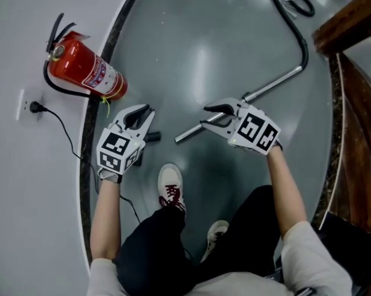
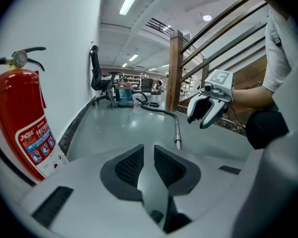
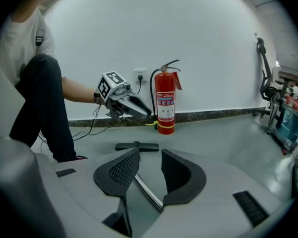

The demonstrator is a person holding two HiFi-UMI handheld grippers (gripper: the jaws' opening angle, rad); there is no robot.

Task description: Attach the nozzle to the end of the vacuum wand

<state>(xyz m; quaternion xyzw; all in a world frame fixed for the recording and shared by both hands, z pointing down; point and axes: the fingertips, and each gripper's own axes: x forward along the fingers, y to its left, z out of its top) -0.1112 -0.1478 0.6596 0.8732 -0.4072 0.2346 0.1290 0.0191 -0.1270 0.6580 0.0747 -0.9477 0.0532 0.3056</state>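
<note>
Right gripper, jaws apart, straddles the chrome vacuum wand tube. Left gripper, jaws narrowly apart and empty, hangs near the black T-shaped nozzle on the grey floor. Best to clamp both squarely, socket lined up with the wand's tip.

In the head view the left gripper covers most of the nozzle — only a dark stub shows — and the hose runs off the top edge. The left gripper view crops the fire extinguisher; the distant vacuum is too small to detail.
</note>
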